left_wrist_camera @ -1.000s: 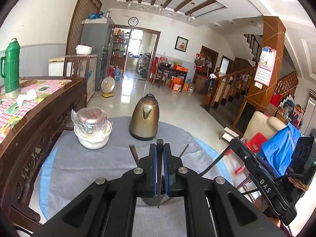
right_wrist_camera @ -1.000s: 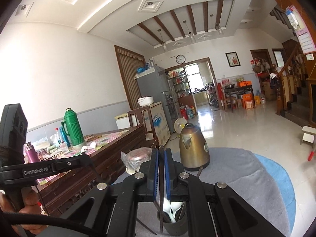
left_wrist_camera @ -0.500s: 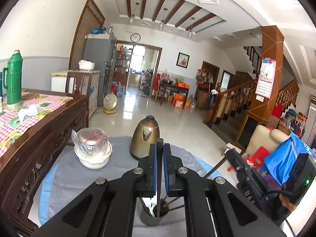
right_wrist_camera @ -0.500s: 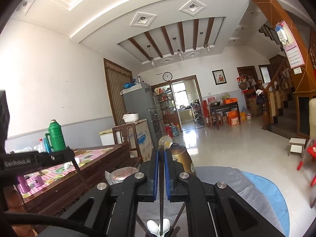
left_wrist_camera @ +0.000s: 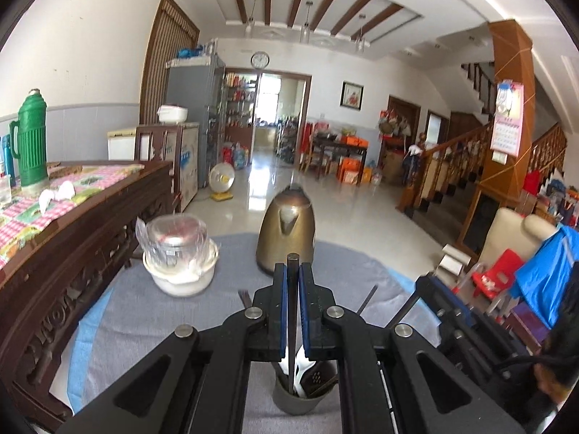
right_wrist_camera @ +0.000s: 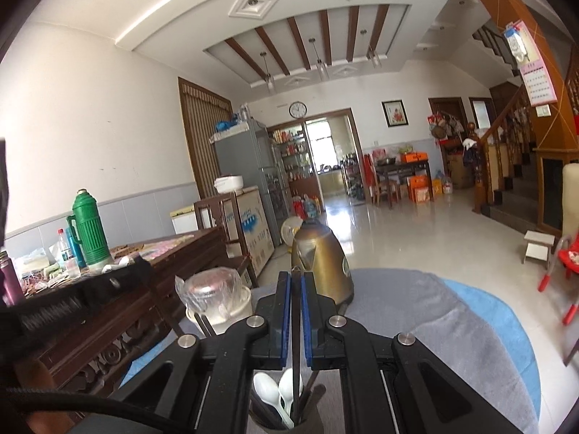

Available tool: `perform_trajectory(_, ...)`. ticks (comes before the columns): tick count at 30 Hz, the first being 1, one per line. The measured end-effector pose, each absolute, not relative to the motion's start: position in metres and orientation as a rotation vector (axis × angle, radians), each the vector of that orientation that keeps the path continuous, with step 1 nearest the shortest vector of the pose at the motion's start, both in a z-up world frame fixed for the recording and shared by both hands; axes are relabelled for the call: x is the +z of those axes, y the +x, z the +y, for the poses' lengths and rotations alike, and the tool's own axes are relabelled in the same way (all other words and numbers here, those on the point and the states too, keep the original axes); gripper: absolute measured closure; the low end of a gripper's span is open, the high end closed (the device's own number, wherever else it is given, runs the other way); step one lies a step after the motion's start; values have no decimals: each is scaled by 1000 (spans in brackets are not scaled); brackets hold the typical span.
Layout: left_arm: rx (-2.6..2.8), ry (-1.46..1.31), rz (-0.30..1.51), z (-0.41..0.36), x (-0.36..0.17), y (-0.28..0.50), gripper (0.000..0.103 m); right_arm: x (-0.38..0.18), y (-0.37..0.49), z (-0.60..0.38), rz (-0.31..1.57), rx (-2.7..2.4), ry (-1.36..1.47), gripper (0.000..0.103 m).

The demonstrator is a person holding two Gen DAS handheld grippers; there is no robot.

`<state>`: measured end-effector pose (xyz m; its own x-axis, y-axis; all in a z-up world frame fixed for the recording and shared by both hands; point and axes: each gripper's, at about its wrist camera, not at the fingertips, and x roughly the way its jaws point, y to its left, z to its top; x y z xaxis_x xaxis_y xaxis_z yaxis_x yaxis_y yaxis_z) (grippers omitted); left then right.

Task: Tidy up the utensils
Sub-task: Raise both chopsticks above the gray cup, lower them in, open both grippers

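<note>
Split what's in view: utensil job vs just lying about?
Job:
- left gripper, shut on a dark chopstick
- right gripper, shut on a chopstick
- grey utensil cup
- white spoons

Lying about:
- brass kettle
- wrapped white bowl
- green thermos

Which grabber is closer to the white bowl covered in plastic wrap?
Left. The left gripper is just to the right of the wrapped bowl; the right gripper is farther right, beyond it.

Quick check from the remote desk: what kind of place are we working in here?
Most likely the open ground-floor living and dining hall of a family home. A wooden staircase rises on the right, a refrigerator stands by a kitchen doorway, and a kettle sits on the cloth-covered table.
</note>
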<state>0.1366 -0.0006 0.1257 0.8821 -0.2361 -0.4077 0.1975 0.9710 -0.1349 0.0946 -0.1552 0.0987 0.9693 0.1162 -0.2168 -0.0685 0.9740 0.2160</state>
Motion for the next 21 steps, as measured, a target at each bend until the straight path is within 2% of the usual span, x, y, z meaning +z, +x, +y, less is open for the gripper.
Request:
perform_trajectory(5, -215, -86, 468, -5, 112, 140, 96, 94, 91, -157, 247, 94, 208, 97)
perform_trajectory(21, -200, -57, 461, -8, 118, 134, 96, 95, 93, -154, 277, 109, 217, 97)
